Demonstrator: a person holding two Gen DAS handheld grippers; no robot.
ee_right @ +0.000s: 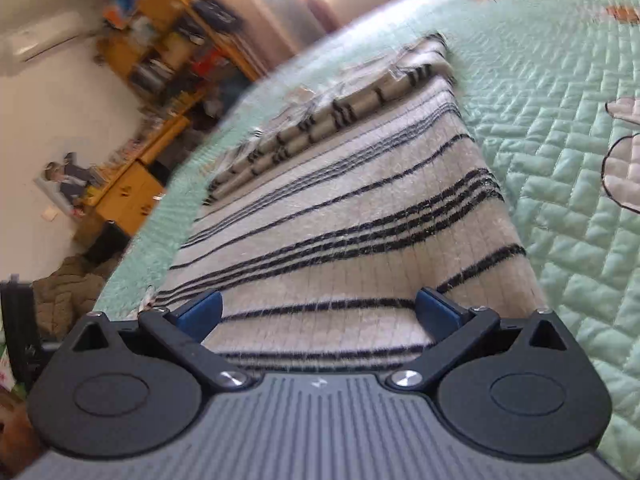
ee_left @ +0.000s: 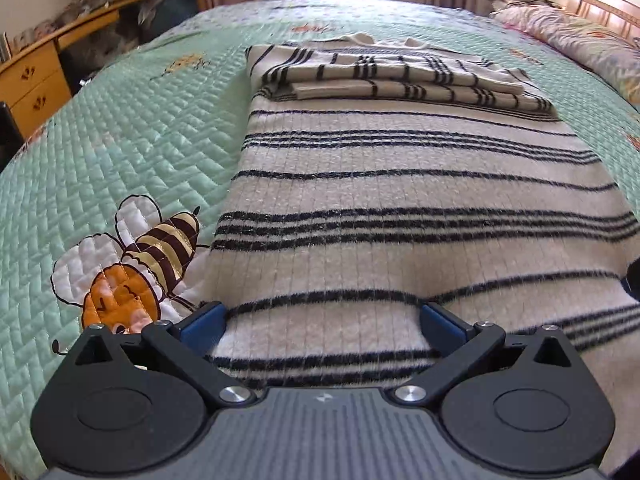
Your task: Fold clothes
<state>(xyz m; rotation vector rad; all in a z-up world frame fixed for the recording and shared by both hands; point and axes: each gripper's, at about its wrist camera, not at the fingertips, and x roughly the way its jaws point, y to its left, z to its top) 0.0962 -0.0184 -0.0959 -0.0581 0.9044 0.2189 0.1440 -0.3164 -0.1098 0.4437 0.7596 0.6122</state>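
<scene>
Sweater [ee_left: 400, 200]: cream knit with black stripes, laid flat on the quilt [ee_left: 120, 152]; its long axis runs away from both cameras, stripes crossing it.
Sleeves [ee_left: 384, 80]: seen folded across the far end, apparently stacked in two layers.
Left gripper [ee_left: 322, 322]: held low and level over the near hem, jaws spread wide, nothing clamped; blue pads [ee_left: 202, 322] lie at the fabric, contact not discernible.
Right gripper [ee_right: 318, 314]: rolled to one side over the same hem, jaws equally wide, nothing held.
Bee patch [ee_left: 128, 268]: stitched on the quilt, just beside the sweater's left edge.
Pillow [ee_left: 592, 40]: at the far right.
</scene>
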